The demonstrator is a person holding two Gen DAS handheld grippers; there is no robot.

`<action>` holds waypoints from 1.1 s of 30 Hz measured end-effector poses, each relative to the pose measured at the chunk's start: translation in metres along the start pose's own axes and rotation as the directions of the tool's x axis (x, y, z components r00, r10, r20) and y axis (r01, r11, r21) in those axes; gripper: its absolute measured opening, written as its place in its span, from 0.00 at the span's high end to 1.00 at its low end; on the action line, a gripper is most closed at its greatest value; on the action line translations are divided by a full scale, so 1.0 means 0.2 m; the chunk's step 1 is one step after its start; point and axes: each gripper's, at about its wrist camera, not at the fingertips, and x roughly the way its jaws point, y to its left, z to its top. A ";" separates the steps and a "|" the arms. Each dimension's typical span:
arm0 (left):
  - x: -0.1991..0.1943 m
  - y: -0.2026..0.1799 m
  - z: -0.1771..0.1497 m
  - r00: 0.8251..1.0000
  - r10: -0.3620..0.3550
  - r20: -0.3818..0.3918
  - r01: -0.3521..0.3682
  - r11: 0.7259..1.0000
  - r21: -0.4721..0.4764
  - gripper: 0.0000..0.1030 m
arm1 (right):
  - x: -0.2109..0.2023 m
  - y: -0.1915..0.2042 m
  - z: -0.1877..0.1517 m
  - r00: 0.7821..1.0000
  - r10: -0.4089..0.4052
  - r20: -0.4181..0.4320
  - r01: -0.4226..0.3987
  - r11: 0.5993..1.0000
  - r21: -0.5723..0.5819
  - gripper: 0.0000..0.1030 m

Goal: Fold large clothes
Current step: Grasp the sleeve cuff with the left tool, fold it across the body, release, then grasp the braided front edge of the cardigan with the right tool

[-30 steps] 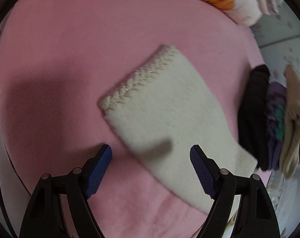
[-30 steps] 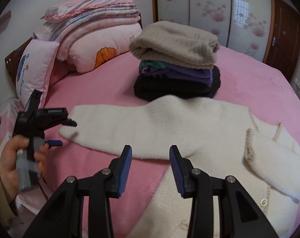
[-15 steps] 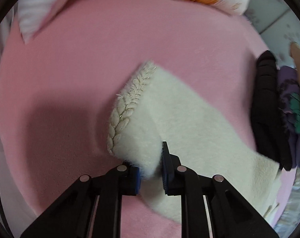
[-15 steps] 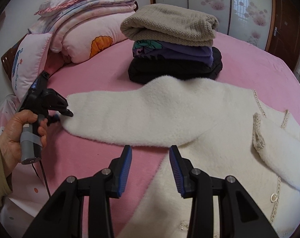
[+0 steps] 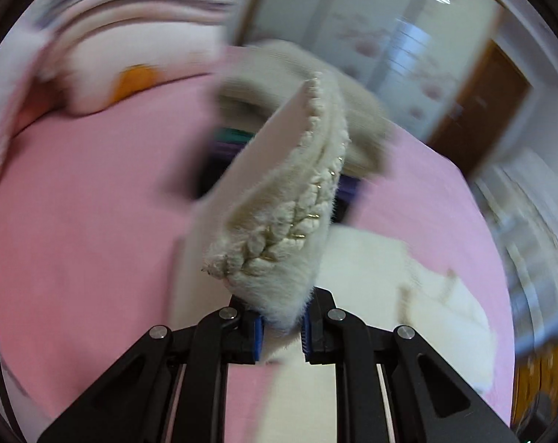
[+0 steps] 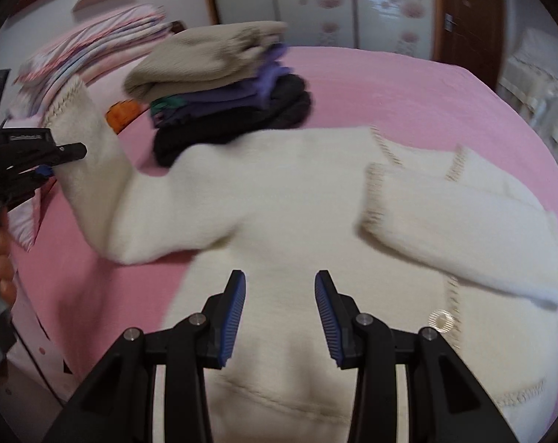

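My left claw (image 5: 281,332) is clamped on the braided cuff (image 5: 279,236) of the cream sweater (image 6: 297,199), and the sleeve (image 6: 94,170) rises from the bed to that grip at the left of the right wrist view. My right claw (image 6: 280,312) hangs with its jaws apart over the sweater's body, nothing between them. As I judge it, the fold is barely begun: the other sleeve (image 6: 463,229) already lies across the chest, this one is lifted but not yet laid over, and the body has yet to be doubled up. The sweater lies spread on the pink bed cover (image 6: 408,88), buttons and stitched edging showing near my right claw. Behind it, touching its shoulder, stands a stack of folded clothes (image 6: 223,96), beige on top, purple and black beneath, which I take for finished pieces. Further off are striped quilts and pillows (image 6: 105,40), then pale wardrobe doors (image 6: 316,0) with pink flowers, and a brown door (image 6: 467,11) to the right.
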 end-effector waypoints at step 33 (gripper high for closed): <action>0.31 -0.08 -0.53 0.946 0.321 -0.054 -0.300 0.925 0.234 0.13 | 0.22 -0.62 0.22 0.979 0.201 0.011 -0.198 0.950 0.243 0.62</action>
